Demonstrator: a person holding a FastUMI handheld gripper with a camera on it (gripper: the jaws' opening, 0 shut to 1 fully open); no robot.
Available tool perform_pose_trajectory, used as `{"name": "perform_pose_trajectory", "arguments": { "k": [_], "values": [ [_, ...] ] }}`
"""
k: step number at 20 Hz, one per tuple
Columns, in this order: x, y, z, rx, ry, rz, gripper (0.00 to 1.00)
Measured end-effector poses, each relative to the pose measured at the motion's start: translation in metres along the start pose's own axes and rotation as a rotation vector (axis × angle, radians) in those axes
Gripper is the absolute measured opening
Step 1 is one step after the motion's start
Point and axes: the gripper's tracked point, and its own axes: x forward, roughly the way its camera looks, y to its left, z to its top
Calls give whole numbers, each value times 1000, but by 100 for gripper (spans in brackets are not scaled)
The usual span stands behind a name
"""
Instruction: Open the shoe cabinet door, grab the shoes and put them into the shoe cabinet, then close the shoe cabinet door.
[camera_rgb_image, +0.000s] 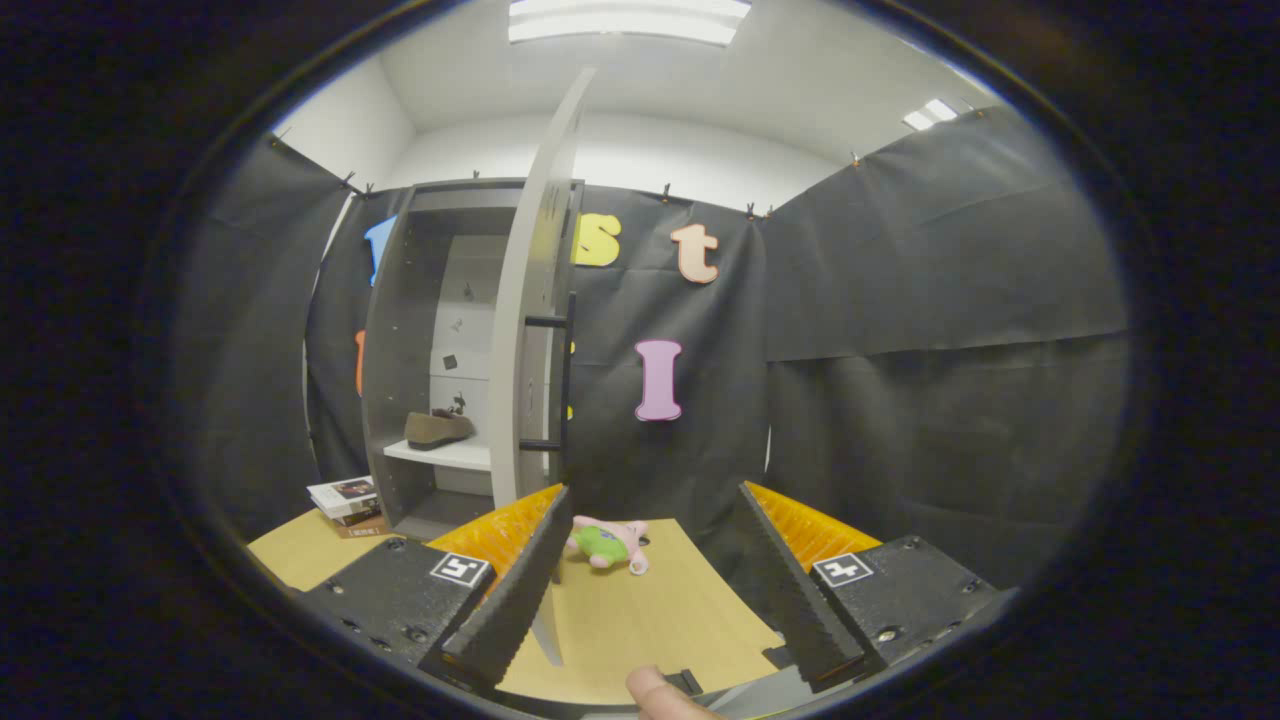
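— Grey shoe cabinet (400, 350) on the wooden table (640, 620): is its door (535, 300) open?

— Yes, swung out edge-on, black handle (560, 370) just beyond the left finger.

— And the shoe (437, 428)?

— Brown, lying on the white shelf (450, 455) inside.

— The gripper (655, 585)?

— Jaws spread wide, holding nothing. A pink and green plush toy (610, 543) lies ahead between the fingers; books (345, 500) sit left of the cabinet. A fingertip (655, 693) shows below.
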Motion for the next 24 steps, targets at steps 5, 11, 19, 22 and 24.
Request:
{"name": "perform_pose_trajectory", "arguments": {
  "k": [5,11,19,22,24],
  "values": [
    [-22,37,4,7,-32,75,100],
    [-26,92,3,45,-40,130,100],
    [-11,157,-12,128,-30,172,100],
    [2,179,-33,110,-12,164,100],
    [11,195,-50,84,2,159,100]
  ]
}}
